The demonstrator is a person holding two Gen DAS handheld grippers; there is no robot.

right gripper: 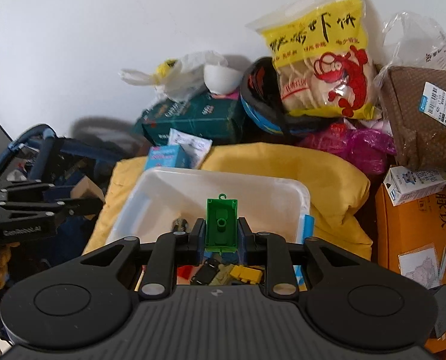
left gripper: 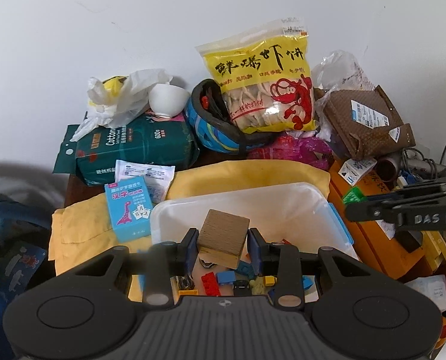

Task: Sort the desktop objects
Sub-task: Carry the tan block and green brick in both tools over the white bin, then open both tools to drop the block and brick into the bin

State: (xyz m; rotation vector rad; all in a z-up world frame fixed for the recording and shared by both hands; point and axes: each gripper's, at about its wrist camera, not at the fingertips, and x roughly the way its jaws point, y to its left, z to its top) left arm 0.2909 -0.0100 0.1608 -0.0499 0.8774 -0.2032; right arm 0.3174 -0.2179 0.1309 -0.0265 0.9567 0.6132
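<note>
Much clutter is still unsorted behind the white bin (left gripper: 286, 198), which already has small toys at its bottom. My left gripper (left gripper: 223, 247) clamps a wooden block (left gripper: 223, 235) over it; my right gripper (right gripper: 221, 235) clamps a green plastic piece (right gripper: 221, 225) over it too.

Tilted wooden block (left gripper: 223, 234) and upright green plastic piece (right gripper: 221, 225), both above the toy-filled white bin (right gripper: 304, 198).

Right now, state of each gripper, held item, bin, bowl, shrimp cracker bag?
left gripper: shut on wooden block
right gripper: shut on green plastic piece
white bin: lid off, toys inside
white bowl: upright on tissue pack
shrimp cracker bag: sealed, leaning upright
</note>
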